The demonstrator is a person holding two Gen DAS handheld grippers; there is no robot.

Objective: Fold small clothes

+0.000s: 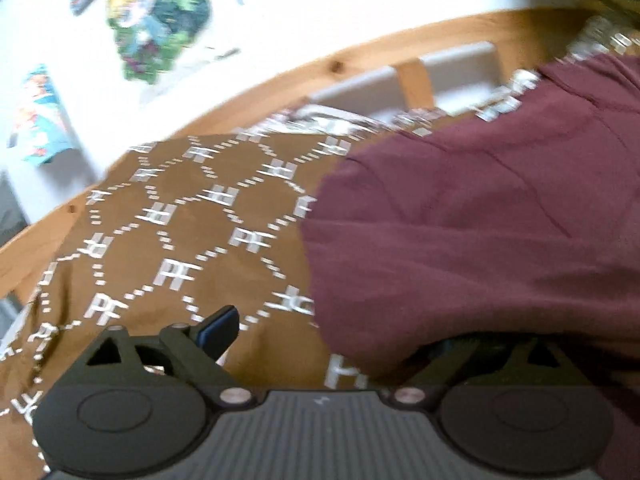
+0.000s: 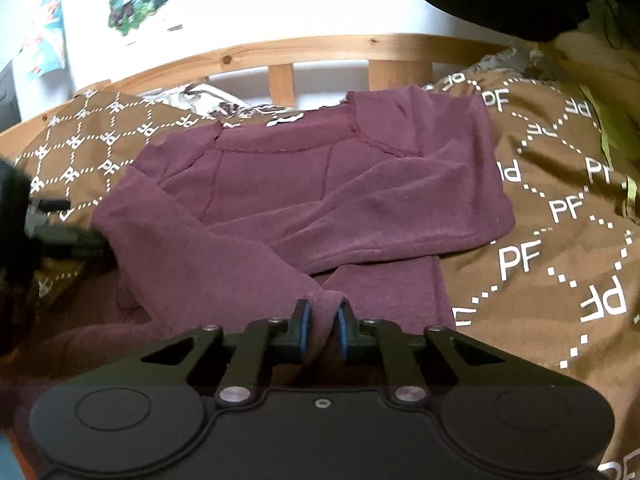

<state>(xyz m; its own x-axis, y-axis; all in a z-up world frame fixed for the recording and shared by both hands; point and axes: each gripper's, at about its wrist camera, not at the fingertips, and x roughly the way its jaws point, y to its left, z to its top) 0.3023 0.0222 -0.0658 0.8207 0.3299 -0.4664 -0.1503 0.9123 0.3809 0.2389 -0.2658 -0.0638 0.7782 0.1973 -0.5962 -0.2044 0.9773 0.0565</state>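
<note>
garment: maroon top [image 2: 304, 184] lies spread on the brown PF-print blanket [image 2: 560, 208] on the bed, neckline toward the wooden bed rail [image 2: 280, 52], one sleeve crossed over its front
right gripper [image 2: 323, 322]: I have it pinched almost shut on a fold of the maroon top at the hem nearest me; cloth bunched between the blue pads
left gripper [image 1: 332, 336]: mine too, jaws wide, nothing pinched; one blue pad [image 1: 218, 330] shows over the blanket, the other side is hidden under the top's edge
left gripper from right view: black linkage [image 2: 68, 236] just at the top's left edge, beside the sleeve
step, my guess: get a second grip on the left edge so both corners lift together for the fold
how to do well: slide the lower left finger under the edge, take only the top, not the blanket, then close
how to do well 2: keep my right pinch firm, lift both sides evenly, carry the hem toward the neckline
risk: left view is blurred, layers caught cannot be told
</note>
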